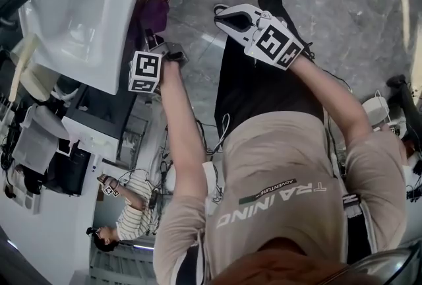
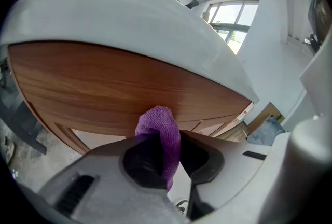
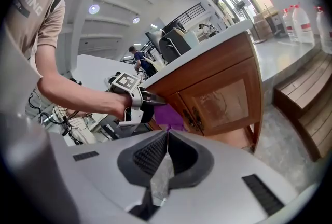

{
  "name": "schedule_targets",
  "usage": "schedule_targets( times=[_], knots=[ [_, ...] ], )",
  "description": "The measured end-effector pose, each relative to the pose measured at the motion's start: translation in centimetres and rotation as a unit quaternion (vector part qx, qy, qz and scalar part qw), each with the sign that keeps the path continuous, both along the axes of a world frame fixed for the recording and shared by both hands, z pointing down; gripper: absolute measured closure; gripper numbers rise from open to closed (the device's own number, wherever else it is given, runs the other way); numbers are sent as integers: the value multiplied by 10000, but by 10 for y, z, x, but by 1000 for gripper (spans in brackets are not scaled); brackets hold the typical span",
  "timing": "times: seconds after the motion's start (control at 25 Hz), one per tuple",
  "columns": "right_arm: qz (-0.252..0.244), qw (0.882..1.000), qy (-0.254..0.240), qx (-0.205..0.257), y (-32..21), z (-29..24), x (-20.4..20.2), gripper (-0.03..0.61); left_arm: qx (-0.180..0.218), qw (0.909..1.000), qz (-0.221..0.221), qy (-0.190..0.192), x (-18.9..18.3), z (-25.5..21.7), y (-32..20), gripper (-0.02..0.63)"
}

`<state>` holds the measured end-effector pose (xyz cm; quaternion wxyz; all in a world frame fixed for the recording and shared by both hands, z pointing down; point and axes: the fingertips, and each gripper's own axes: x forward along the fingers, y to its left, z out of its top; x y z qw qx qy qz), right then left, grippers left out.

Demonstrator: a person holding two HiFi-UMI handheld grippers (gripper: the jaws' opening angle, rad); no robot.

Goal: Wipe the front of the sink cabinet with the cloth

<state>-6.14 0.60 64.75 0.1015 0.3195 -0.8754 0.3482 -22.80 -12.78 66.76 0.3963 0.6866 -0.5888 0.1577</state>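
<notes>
Head view: from above, facing steeply down past the torso onto the sink (image 1: 72, 20) and floor (image 1: 356, 6). Left gripper view: held close to the cabinet (image 2: 104, 88) front, tilted up under the sink rim. Right gripper view: set farther back, facing the cabinet from the side. Shared with the head view: the left gripper (image 3: 158, 99). Shared with the left gripper view: cabinet front and cloth (image 3: 168, 114).

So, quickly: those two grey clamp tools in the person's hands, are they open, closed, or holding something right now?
Left gripper: closed on the purple knitted cloth.
Right gripper: closed, with nothing between its jaws.
</notes>
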Motion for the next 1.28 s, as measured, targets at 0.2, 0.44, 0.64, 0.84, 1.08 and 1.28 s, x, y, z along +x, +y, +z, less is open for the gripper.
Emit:
schedule_targets(
  times=[0.2, 0.44, 0.64, 0.84, 1.08, 1.28],
  knots=[
    [-40, 10000, 35, 21, -17, 0, 35, 565, -20, 9999, 93, 32, 42, 2, -15, 575],
    [-86, 9999, 102, -52, -33, 6, 79, 565, 14, 10000, 96, 10, 90, 5, -33, 575],
    [-48, 9998, 171, -103, -47, 13, 114, 565, 2, 9998, 103, 166, 132, 8, -48, 575],
    [28, 9998, 119, -186, -61, 18, 135, 565, -36, 9995, 237, 207, 166, 15, -64, 575],
    [211, 9994, 31, -266, -69, 22, 171, 565, -46, 9986, 450, 289, 223, 12, -76, 575],
    [225, 9995, 47, -234, -82, 29, 180, 565, 49, 9970, 608, 481, 259, 6, -92, 575]
  ],
)
